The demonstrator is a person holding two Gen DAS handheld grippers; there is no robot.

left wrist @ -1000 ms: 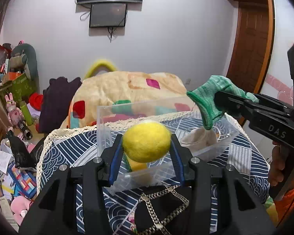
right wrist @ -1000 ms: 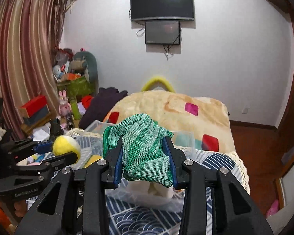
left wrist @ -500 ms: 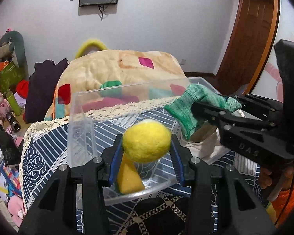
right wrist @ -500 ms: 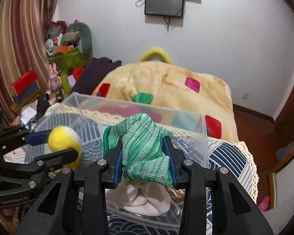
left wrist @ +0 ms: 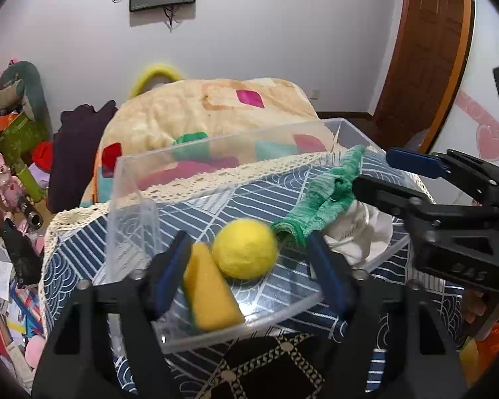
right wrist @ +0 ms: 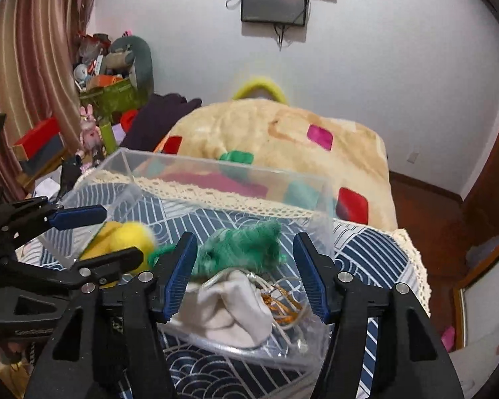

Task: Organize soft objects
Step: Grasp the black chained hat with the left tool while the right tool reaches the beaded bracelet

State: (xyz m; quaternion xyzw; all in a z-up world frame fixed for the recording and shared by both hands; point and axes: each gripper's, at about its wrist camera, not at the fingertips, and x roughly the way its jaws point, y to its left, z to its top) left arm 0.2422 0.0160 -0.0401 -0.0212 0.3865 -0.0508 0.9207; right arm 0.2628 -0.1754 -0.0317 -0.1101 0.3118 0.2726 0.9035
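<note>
A clear plastic box (left wrist: 133, 196) stands on the blue patterned tablecloth. My left gripper (left wrist: 246, 259) is open over its left end; the yellow felt ball (left wrist: 244, 247) sits free between the fingers, beside a yellow sponge wedge (left wrist: 209, 296). My right gripper (right wrist: 246, 266) is open over the box (right wrist: 223, 169). The green knitted cloth (right wrist: 243, 246) is loose, blurred, above a white cloth pouch (right wrist: 236, 306). It also shows in the left wrist view (left wrist: 322, 196), draped on the white pouch (left wrist: 366, 229).
A black chain-pattern item (left wrist: 266, 369) lies in front of the box. A quilt-covered bed (right wrist: 282, 139) is behind the table. Clutter and toys (right wrist: 109, 76) fill the left side, a wooden door (left wrist: 425, 50) the right.
Both grippers lowered over the box and opened. The yellow ball and the green cloth were let go and dropped into the box.
</note>
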